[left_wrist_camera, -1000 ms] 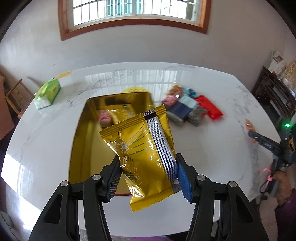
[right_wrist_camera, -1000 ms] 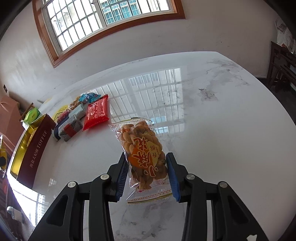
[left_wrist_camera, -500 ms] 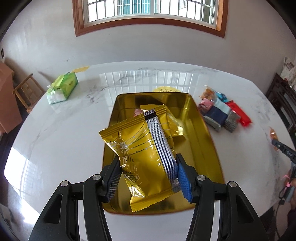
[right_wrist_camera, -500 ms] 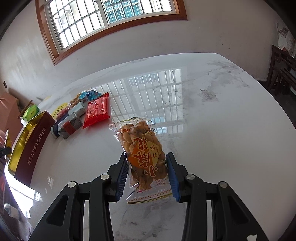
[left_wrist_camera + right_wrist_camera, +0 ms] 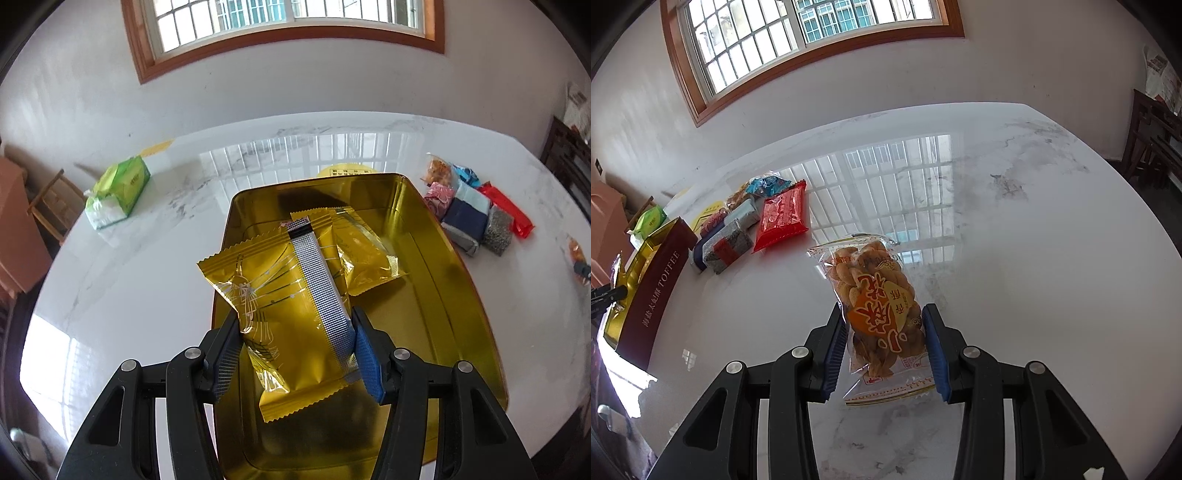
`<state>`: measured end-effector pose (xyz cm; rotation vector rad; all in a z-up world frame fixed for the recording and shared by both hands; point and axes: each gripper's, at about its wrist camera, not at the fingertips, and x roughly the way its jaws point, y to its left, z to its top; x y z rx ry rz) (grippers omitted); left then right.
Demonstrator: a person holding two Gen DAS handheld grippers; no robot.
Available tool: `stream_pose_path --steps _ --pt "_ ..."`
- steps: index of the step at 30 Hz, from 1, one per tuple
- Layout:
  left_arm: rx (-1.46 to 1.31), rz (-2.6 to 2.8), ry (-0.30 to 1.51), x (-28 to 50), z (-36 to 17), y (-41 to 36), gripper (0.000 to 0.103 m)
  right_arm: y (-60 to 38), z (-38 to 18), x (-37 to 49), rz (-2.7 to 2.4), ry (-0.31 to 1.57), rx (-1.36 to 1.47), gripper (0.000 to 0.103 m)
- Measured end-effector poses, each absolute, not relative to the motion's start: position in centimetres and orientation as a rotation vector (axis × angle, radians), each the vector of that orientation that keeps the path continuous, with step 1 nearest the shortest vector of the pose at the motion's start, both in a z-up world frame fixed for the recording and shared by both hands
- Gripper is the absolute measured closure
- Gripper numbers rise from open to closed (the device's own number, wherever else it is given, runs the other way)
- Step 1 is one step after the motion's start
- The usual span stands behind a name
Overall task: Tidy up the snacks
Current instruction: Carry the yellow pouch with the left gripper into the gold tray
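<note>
Left gripper [image 5: 295,350] was clamped on a gold foil packet [image 5: 284,314] with a silver strip down its right side, both pads pressing the packet's edges. It hung over the open gold tin [image 5: 436,266], tilted, with its lower end toward the camera. Inside the tin lay a second gold packet [image 5: 365,258], flat on the floor toward the far end. To the left of the tin, well apart, a green tissue pack [image 5: 118,192] sat on the white marble table [image 5: 147,288]. To the right of the tin a cluster of loose snacks [image 5: 469,218] lay on the table, a red wrapper [image 5: 506,210] at its outer edge.

Right gripper [image 5: 886,347] was closed narrowly on a clear bag of fried dough twists [image 5: 875,306] with an orange label, held above the bare tabletop. In that view the tin's maroon side, lettered TOFFEE, showed at the far left, the snack cluster just beyond it.
</note>
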<state>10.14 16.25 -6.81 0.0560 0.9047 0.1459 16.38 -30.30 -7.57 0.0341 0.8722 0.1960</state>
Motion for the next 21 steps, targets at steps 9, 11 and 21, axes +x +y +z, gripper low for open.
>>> stream_pose_path --steps 9,11,21 --pt "0.093 0.144 0.918 11.1 -8.0 16.4 0.046 -30.1 -7.7 16.5 0.186 0.880 0.029 0.065" --pt "0.097 0.148 0.923 11.3 -8.2 16.5 0.046 -30.0 -7.8 16.5 0.185 0.882 0.029 0.065" --pt "0.119 0.158 0.942 11.8 -9.0 17.1 0.046 -30.1 -7.8 16.6 0.182 0.881 0.026 0.065"
